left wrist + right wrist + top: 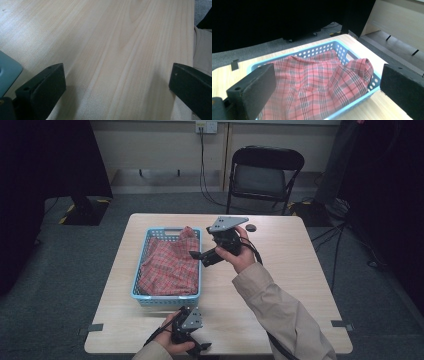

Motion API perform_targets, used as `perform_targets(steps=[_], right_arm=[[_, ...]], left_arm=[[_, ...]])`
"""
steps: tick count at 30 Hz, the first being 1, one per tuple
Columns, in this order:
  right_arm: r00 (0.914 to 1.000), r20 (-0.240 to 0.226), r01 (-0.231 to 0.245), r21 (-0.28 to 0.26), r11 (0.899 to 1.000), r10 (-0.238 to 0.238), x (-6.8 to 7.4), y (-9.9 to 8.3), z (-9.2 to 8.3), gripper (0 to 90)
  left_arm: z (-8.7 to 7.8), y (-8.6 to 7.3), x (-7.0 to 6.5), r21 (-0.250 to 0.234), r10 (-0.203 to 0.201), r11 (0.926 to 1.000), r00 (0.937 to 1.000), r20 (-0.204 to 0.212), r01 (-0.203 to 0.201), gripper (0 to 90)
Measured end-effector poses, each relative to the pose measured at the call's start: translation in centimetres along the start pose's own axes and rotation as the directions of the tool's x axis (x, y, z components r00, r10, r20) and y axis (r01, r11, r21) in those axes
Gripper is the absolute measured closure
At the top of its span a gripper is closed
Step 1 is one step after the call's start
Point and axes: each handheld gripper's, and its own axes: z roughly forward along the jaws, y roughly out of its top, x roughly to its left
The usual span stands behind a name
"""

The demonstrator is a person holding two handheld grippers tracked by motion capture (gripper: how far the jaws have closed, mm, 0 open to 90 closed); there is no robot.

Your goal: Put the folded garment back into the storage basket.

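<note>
A light blue perforated basket (142, 270) sits on the left half of the wooden table (290, 265). It holds a crumpled red plaid cloth (170, 265), which rises over the far rim. My right gripper (199, 258) hovers just right of the basket, jaws pointing at it. In the right gripper view the gripper (327, 75) is open, with the cloth (312, 87) and basket (322, 50) beyond its jaws and nothing between them. My left gripper (200, 347) rests low at the table's front edge. In the left gripper view it (117, 77) is open over bare wood, beside a basket corner (7, 72).
A small dark round object (251, 227) lies on the table's far side. A black folding chair (265, 172) stands behind the table, with cables on the floor. Tape tabs (95, 327) mark the table's front corners. A beige sleeve (202, 50) lies to the left gripper's right.
</note>
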Motion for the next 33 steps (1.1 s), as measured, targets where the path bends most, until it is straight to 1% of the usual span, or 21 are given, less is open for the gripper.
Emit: perform_targets(steps=[4, 11, 20, 27, 33], right_arm=[[1.0000, -0.001, -0.009, 0.010, 1.000, 0.009, -0.3, -1.0, -0.6, 0.0], [0.9998, 0.002, -0.020, 0.018, 1.000, 0.020, -0.6, -1.9, -1.0, 0.0], [0.9997, 0.006, -0.026, 0.019, 0.999, 0.026, -0.7, -2.4, -1.8, 0.0], [0.9997, 0.006, -0.024, 0.022, 0.999, 0.024, -0.7, -3.0, -2.5, 0.0], [0.9993, 0.010, -0.037, 0.026, 0.999, 0.036, -0.8, -3.7, -2.9, 0.0]], left_arm=[[0.0, 0.0, 0.0, 0.000, 0.000, 1.0000, 1.0000, 0.001, 0.000, 0.0], [0.0, 0.0, 0.0, -0.002, -0.003, 1.0000, 1.0000, 0.001, 0.003, 0.0], [0.0, 0.0, 0.0, -0.001, -0.002, 1.0000, 1.0000, 0.004, 0.002, 0.0], [0.0, 0.0, 0.0, 0.000, 0.001, 1.0000, 1.0000, 0.006, -0.001, 0.0], [0.0, 0.0, 0.0, 0.000, 0.001, 1.0000, 1.0000, 0.006, -0.001, 0.0]])
